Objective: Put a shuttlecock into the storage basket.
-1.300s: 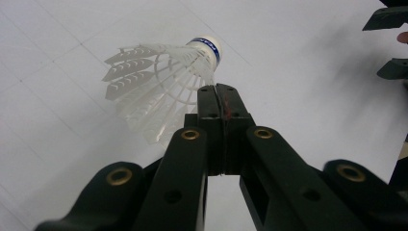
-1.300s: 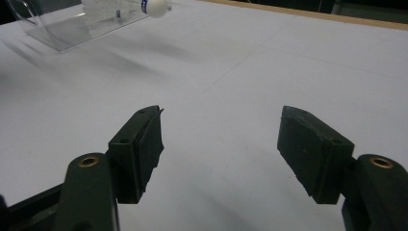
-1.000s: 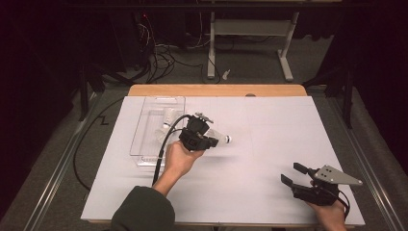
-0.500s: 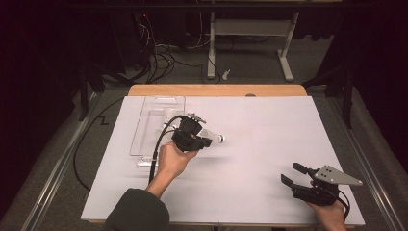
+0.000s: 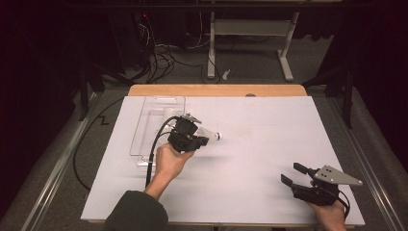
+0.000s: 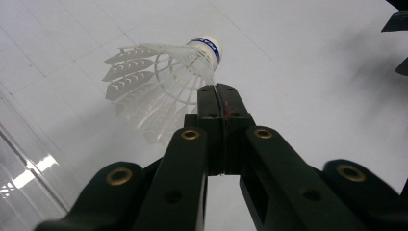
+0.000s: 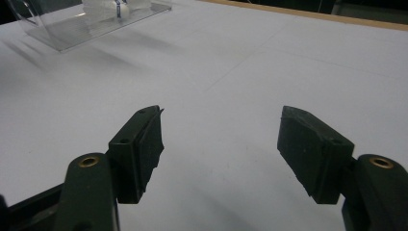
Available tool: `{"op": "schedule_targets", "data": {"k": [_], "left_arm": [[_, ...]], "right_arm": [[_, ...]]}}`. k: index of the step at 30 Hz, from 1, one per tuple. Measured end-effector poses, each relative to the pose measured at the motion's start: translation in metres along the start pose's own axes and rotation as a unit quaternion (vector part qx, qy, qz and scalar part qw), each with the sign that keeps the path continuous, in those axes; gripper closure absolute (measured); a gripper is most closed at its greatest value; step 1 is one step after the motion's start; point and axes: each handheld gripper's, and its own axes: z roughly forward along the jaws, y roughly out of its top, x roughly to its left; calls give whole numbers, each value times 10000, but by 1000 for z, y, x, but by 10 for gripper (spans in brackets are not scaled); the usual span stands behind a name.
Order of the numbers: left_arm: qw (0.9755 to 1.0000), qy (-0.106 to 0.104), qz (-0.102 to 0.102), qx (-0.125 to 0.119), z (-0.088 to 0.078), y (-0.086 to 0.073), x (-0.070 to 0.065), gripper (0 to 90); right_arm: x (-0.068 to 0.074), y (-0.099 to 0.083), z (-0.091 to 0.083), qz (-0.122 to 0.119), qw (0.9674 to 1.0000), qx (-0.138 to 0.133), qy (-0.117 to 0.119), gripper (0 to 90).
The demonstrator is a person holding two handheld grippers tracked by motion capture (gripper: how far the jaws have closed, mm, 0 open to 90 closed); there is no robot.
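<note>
The left gripper (image 5: 204,139), fingers pinching a shuttlecock (image 6: 163,77), has shifted toward the clear tray (image 5: 144,125).

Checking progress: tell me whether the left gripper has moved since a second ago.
Yes. The left gripper with the shuttlecock shifted slightly left, toward the clear tray.

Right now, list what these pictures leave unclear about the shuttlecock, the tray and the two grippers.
- Shuttlecock, left gripper view: the closed left gripper covers where the pads pinch its skirt.
- Shuttlecock, high view: the gripper body hides its feathers; the cork tip is too small for detail.
- Clear tray, high view: hand and gripper cover its near right part; contents unreadable.
- Tray, right gripper view: cut by the top edge.
- Right gripper, high view: bottom edge cuts the hand.
</note>
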Motion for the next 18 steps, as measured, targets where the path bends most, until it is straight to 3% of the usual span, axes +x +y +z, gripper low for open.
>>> {"op": "schedule_targets", "data": {"k": [18], "left_arm": [[9981, 194, 18, -589, -11, -10, -1, 900]], "right_arm": [[0, 0, 0, 5, 10000, 16, -7, 328]]}}
